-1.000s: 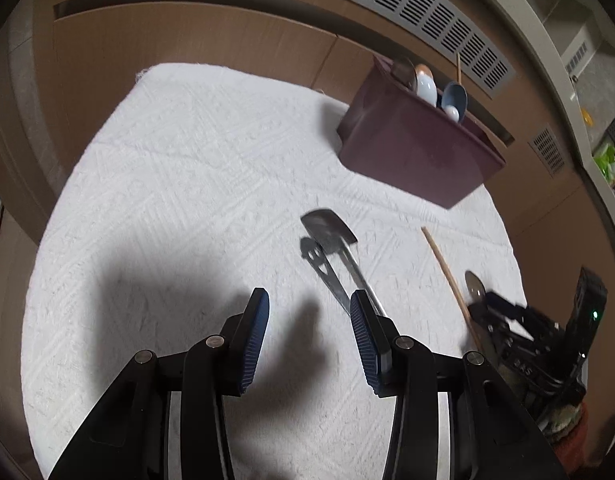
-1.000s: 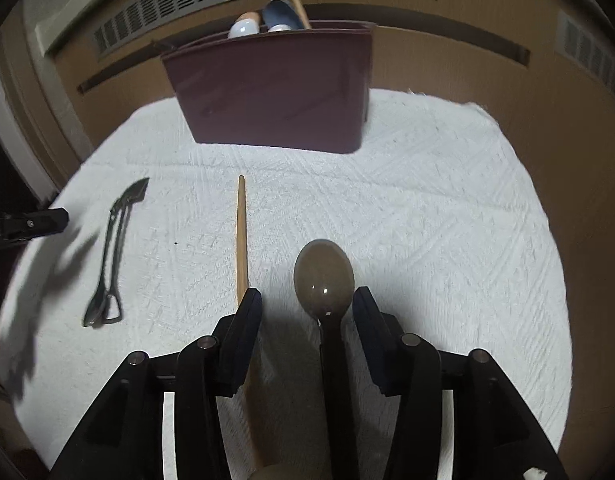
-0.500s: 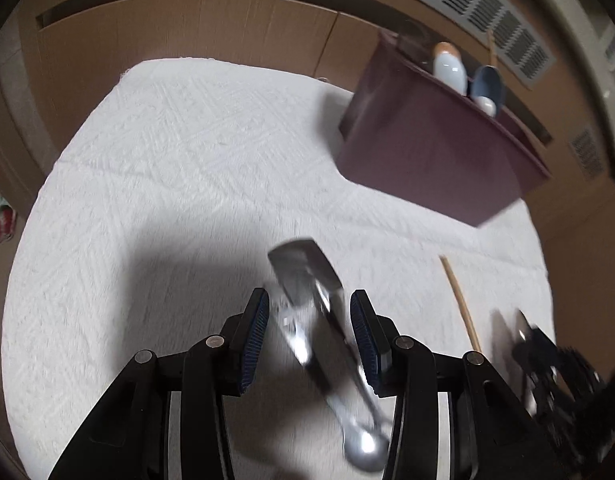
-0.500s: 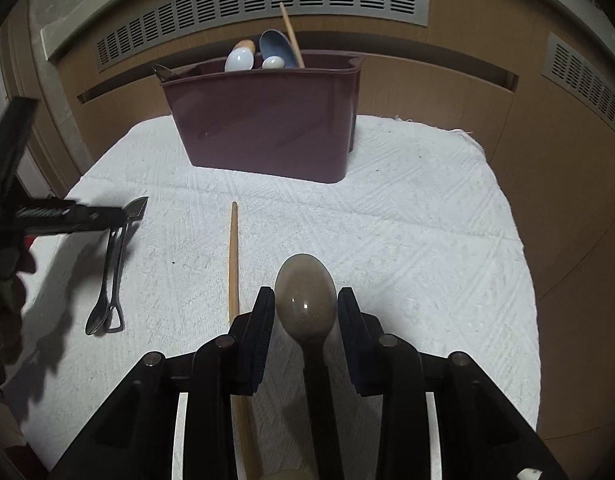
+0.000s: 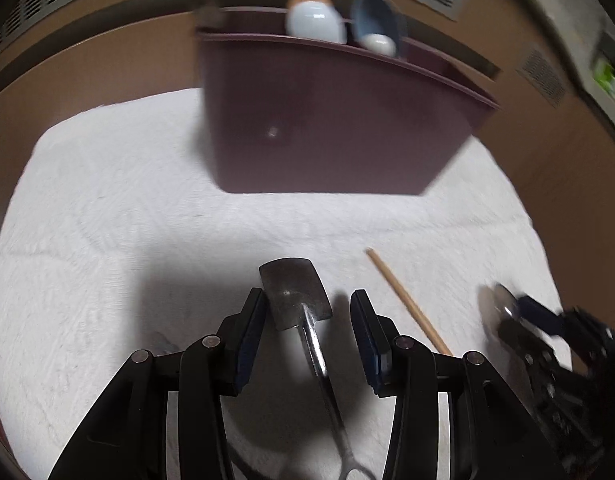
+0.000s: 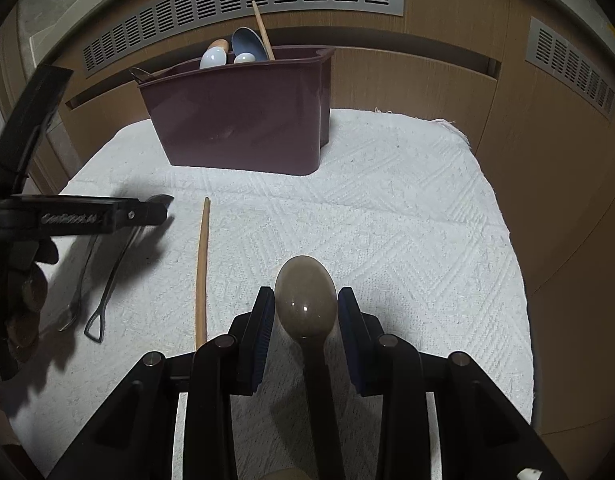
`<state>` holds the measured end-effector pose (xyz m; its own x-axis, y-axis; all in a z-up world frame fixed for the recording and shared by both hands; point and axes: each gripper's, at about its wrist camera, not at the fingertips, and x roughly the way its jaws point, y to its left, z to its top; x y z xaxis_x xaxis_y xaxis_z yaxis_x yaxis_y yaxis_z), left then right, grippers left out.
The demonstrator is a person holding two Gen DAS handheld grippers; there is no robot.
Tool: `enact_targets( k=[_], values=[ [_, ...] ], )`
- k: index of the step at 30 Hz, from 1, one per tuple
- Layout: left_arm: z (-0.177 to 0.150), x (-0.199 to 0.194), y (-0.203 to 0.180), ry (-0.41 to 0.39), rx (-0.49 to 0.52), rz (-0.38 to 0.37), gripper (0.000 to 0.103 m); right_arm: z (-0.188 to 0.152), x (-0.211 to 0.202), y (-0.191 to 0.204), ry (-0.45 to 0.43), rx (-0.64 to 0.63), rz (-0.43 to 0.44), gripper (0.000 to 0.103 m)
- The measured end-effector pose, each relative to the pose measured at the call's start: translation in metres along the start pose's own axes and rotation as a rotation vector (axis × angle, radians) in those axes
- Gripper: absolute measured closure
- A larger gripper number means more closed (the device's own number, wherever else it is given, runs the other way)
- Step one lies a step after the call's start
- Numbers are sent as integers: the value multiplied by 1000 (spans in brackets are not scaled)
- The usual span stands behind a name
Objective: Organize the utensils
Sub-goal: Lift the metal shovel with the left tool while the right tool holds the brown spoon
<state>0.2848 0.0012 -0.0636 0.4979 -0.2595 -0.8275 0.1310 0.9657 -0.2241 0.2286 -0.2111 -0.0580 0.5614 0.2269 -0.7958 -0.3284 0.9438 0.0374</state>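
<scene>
A maroon utensil bin (image 6: 243,120) stands at the back of a white towel (image 6: 387,220); it also shows in the left wrist view (image 5: 327,120), with several spoons and a chopstick in it. My right gripper (image 6: 306,312) is shut on a brown spoon (image 6: 305,300), held above the towel. My left gripper (image 5: 307,320) is open around a metal spatula (image 5: 295,292), whose handle runs back between the fingers. A wooden chopstick (image 6: 202,264) lies on the towel between the two grippers, also visible in the left wrist view (image 5: 407,300).
A second metal utensil (image 6: 75,300) lies beside the spatula's handle (image 6: 115,276). Wooden cabinet fronts with vent grilles (image 6: 243,4) stand behind the towel. The towel's right edge (image 6: 515,280) drops to the wood floor.
My left gripper swung toward the bin and came down over the metal spatula, jaws still apart. My right gripper narrowed onto the brown spoon and lifted it slightly.
</scene>
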Motion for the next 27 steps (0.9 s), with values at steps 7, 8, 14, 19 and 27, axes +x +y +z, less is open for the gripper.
enact_targets(
  k=[7,8,14,19,27],
  values=[
    [-10,-12,8,-32,-39,52,59,-3,-5,-4,-29,4,-10,73],
    [-8,-9,9,-18,-58,44,59,-3,-5,-4,-32,6,-6,73],
    [8,13,-11,21,-78,138,59,-3,-6,-5,-45,8,-22,73],
    [7,23,-25,0,-50,243,59,0,-15,-9,-74,21,-18,73],
    [-10,-3,-4,-52,-105,74,70,8,-30,-17,-117,68,56,73]
  ],
)
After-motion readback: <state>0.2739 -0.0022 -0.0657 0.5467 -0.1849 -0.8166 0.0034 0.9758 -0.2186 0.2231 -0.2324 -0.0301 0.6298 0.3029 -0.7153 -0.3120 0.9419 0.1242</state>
